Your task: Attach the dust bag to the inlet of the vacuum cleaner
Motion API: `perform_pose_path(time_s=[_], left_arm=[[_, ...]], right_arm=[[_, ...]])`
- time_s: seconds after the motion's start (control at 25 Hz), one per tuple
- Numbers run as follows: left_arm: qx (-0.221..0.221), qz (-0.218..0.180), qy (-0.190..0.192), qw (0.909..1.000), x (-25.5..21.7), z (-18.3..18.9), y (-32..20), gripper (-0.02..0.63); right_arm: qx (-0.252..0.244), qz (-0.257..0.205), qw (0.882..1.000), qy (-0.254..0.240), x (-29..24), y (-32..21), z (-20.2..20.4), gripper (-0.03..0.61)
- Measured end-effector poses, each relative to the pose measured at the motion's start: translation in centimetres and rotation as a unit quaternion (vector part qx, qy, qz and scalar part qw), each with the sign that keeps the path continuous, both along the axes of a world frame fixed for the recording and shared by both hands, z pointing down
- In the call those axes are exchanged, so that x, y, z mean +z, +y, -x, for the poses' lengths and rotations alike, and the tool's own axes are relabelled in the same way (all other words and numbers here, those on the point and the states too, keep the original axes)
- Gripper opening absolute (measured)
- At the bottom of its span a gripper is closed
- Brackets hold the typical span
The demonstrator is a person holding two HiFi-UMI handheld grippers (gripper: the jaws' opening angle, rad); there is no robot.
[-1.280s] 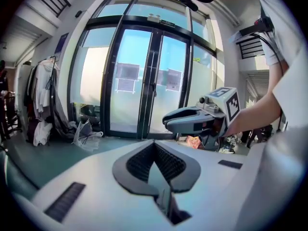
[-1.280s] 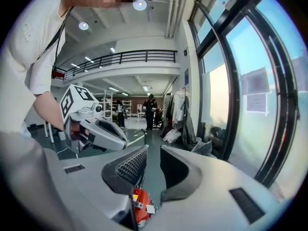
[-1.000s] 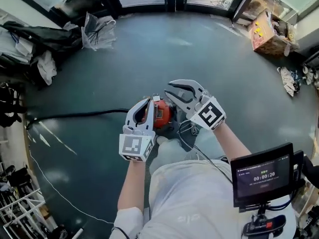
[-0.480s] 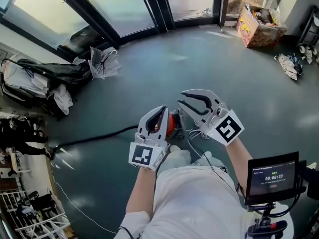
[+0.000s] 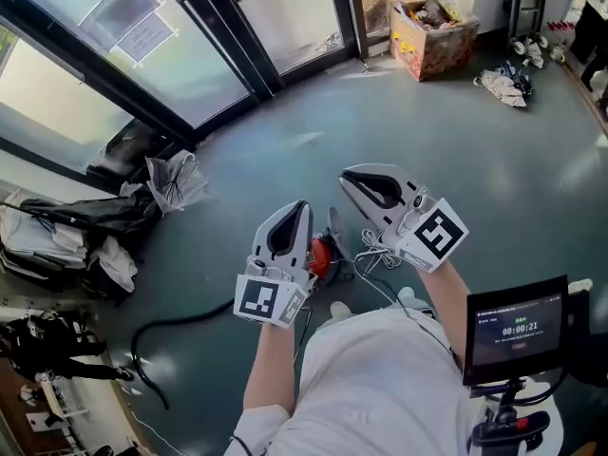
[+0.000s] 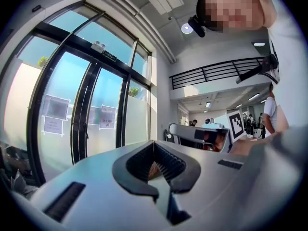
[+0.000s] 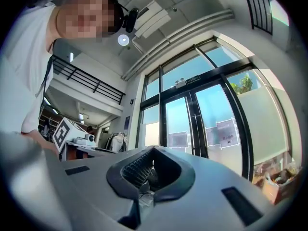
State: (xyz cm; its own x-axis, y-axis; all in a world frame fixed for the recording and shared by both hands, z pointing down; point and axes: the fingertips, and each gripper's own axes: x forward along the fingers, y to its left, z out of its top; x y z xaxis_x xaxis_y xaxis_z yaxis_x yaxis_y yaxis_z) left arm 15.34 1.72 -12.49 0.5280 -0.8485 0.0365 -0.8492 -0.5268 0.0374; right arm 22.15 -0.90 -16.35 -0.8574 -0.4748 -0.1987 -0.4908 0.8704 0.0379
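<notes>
Both tongs are held up at about chest height, pointing level, away from the work. The left gripper (image 5: 302,205) has its jaws pressed together with nothing between them. The right gripper (image 5: 345,175) has just been closing and its jaws meet as well. I can make out nothing gripped there; thin white cords (image 5: 375,255) hang below it.

The vacuum cleaner (image 5: 321,255) sits on the floor (image 5: 285,122) directly beneath and between the two grippers — a small red body, half hidden by the left one. A dark piece (image 5: 337,238) lies against its right side. It may be the dust bag, but from here I cannot tell, nor whether it is seated on the inlet.

Judgement on the step: neither gripper is on the work, so fitting or checking means going back down.
- Open one gripper and take the bag by the stiff edge of its collar, not the soft body.
- Steady the red body with the other — it looks light enough to skid.
- Bring the collar square to the inlet and press evenly.

The floor is dark grey, smooth and slightly glossy. A black hose (image 5: 180,316) curls across it at the left. Glass doors (image 5: 266,17) run along the far side, dark bags (image 5: 76,221) are heaped at the left, and a cardboard box (image 5: 432,25) stands by the doors.
</notes>
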Motion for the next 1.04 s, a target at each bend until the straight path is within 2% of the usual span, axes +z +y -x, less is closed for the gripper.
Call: perform_pose_path(time_s=[0.08, 0.2, 0.36, 0.52, 0.76, 1.04], left_arm=[[0.007, -0.004, -0.002, 1.0000, -0.8, 0.4, -1.0, 0.008], [0.010, 0.001, 0.016, 0.9998, -1.3, 1.3, -2.1, 0.008], [0.016, -0.002, 0.031, 0.9994, -1.0, 1.2, -1.5, 0.008], [0.023, -0.003, 0.035, 0.9991, -1.2, 1.7, 0.8, 0.008], [0.011, -0.005, 0.034, 0.9993, -1.3, 1.4, 0.0, 0.008], [0.022, -0.005, 0.024, 0.9995, 0.2, -0.5, -1.1, 0.008]], right_arm=[[0.012, -0.001, 1.000, 0.004, -0.8, -0.6, 0.4, 0.009], [0.013, 0.005, 1.000, 0.025, -1.1, -0.3, 1.7, 0.009], [0.019, 0.006, 0.999, 0.046, -0.2, 1.4, 2.0, 0.009], [0.025, 0.009, 0.999, 0.038, -0.5, 3.6, 2.3, 0.009], [0.022, 0.008, 0.999, 0.038, -0.6, 2.5, 1.5, 0.009], [0.013, -0.003, 0.999, 0.035, 0.7, 1.6, 0.4, 0.009]])
